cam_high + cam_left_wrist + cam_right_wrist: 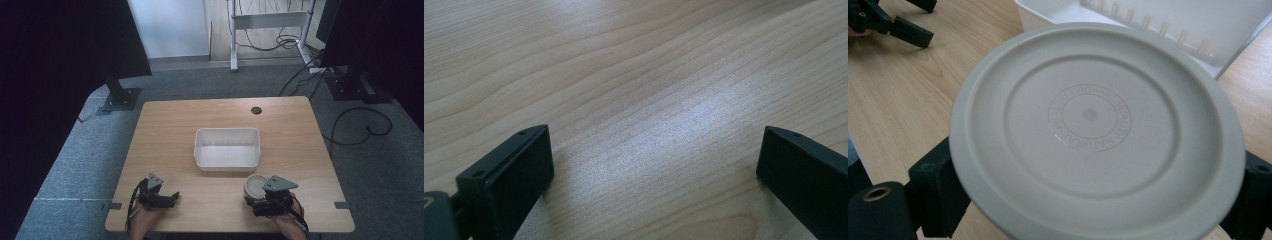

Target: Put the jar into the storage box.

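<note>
One round cream container (1093,130) observed, its lid embossed in a ring reading "HEALTHY ORGANIC VITALITY NATURAL" as far as legible; it sits at the near right of the tabletop (165,130), clamped between the jaws of the right hand-held gripper (260,197); one white rectangular bin (227,148) stands just beyond it; left hand-held gripper (654,170) spread wide over bare wood, holding nothing.
</note>
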The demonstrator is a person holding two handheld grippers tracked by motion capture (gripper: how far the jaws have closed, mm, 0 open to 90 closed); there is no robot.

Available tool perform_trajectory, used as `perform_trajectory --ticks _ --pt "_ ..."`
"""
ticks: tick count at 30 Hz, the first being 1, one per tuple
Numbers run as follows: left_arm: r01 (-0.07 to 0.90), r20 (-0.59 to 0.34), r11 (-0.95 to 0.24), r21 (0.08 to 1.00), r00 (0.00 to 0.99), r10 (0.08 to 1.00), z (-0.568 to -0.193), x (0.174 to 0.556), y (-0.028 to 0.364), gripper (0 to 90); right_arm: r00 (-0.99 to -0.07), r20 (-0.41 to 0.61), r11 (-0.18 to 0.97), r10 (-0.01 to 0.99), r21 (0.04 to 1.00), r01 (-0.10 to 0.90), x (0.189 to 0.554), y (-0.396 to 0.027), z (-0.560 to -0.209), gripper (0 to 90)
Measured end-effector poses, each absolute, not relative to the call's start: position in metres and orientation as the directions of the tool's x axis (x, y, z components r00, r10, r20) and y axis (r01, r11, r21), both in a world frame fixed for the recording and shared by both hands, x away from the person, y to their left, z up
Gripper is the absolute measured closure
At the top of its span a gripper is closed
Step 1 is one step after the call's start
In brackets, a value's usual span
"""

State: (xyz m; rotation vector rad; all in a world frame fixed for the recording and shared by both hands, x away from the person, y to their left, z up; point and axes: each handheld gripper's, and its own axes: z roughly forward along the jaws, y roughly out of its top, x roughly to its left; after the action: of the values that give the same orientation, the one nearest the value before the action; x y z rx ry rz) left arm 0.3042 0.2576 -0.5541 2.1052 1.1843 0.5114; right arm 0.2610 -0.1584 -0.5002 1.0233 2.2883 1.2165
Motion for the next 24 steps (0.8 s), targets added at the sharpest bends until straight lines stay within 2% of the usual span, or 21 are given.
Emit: perform_trajectory --ticks 24 --pt "0.600 0.016 -0.373 0.708 0.514 0.858 -0.554 0.304 0.258 1.7 -0.680 0.016 0.361 0.733 0.838 0.408 0.287 -0.139 -0.484 9.1"
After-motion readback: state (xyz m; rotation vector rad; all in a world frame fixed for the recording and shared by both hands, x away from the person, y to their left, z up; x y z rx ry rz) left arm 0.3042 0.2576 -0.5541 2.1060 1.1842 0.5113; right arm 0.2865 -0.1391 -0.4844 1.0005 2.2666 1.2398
